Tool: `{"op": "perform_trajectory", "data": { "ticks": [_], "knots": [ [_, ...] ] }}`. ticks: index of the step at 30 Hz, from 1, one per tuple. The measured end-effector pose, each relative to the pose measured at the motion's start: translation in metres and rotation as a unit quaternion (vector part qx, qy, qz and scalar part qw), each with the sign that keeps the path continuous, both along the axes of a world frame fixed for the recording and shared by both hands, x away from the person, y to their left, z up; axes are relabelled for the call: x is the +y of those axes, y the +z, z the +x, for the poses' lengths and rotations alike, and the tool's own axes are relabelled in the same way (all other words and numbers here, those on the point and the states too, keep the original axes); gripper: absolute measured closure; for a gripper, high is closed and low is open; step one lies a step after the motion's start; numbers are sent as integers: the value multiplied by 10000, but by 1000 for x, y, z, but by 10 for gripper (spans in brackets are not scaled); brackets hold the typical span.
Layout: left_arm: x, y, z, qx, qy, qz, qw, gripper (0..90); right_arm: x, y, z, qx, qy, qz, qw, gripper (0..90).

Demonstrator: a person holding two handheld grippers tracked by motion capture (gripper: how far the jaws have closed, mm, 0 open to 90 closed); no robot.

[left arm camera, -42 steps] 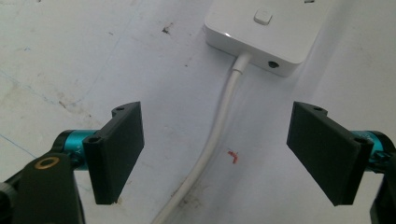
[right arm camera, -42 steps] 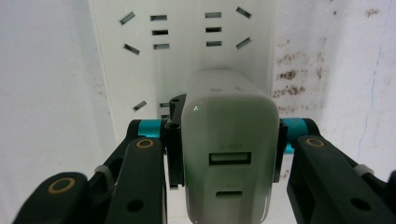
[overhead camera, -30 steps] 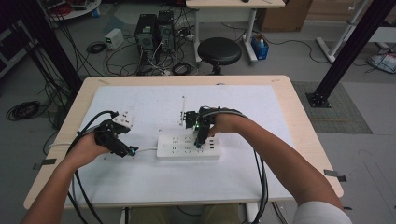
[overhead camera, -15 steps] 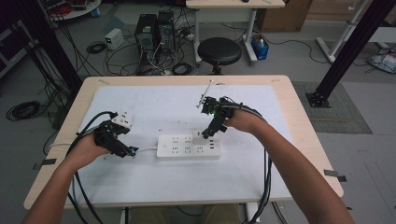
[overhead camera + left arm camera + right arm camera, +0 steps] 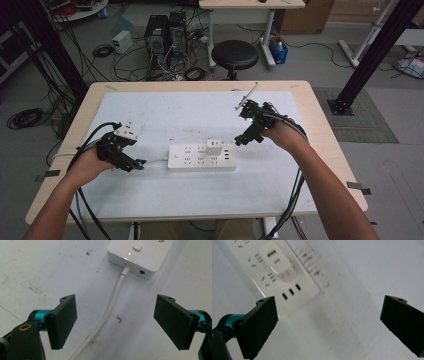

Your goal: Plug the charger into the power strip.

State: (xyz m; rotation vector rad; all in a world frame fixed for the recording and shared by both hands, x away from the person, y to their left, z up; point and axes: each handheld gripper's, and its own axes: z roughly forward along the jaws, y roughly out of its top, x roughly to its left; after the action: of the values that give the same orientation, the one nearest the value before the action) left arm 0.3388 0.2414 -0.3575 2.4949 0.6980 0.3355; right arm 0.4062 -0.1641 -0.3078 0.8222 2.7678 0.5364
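Note:
A white power strip (image 5: 200,156) lies mid-table with a white charger plug (image 5: 214,148) standing in one of its sockets. In the right gripper view the charger (image 5: 277,261) shows two USB slots and sits above the strip's own USB ports (image 5: 291,291). My right gripper (image 5: 243,139) hovers open just right of the strip, holding nothing. My left gripper (image 5: 136,164) rests open at the strip's left end, its jaws either side of the white cord (image 5: 107,312) that leaves the strip's switch end (image 5: 140,255).
The white mat (image 5: 165,120) covers a wooden table (image 5: 320,125). Black cables trail from both grippers off the front edge. A stool (image 5: 235,54), computer towers and floor cables lie beyond the far edge.
My right gripper has lifted off the charger and drawn back to the right, away from the strip. The charger stays plugged in. The left gripper has not moved.

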Motion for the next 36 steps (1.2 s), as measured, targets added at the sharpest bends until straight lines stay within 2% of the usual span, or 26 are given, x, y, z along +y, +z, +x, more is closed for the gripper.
{"op": "perform_trajectory", "data": {
  "ticks": [1, 2, 5, 6, 8, 12, 14, 18, 21, 25, 36],
  "knots": [
    [0, 0, -1, -2, -4, -6, 10000, 188, -7, 1, -2, 95, -109, -11, 9999, 7],
    [0, -1, -1, -18, 35, -83, 10000, 188, -13, 2, -5, 94, -202, 3, 9998, 7],
    [1, 0, -2, -31, 64, -86, 9999, 188, -31, 5, -15, 110, -469, -23, 9988, 7],
    [1, 0, -2, -49, 65, -74, 9999, 188, -31, 5, -15, 110, -469, -23, 9988, 7],
    [2, 1, -2, -69, 108, -106, 9999, 188, -45, 8, -24, 58, -628, -62, 9980, 7],
    [3, 1, -3, -85, 144, -133, 9998, 188, -53, 10, -30, -13, -739, -95, 9972, 7],
    [5, 1, -3, -103, 175, -153, 9997, 188, -63, 8, -36, -115, -942, 6, 9955, 7],
    [6, 0, -3, -124, 214, -179, 9995, 188, -72, 1, -39, -145, -1100, 214, 9936, 7],
    [7, -1, -3, -123, 221, -181, 9995, 188, -77, -7, -42, -103, -1146, 375, 9926, 7],
    [8, 0, -3, -148, 278, -225, 9992, 188, -82, -17, -45, -5, -1169, 427, 9922, 7],
    [12, -7, -5, -170, 478, -290, 9983, 188, -90, -24, -46, -122, -1284, 524, 9903, 7]
  ]
}}
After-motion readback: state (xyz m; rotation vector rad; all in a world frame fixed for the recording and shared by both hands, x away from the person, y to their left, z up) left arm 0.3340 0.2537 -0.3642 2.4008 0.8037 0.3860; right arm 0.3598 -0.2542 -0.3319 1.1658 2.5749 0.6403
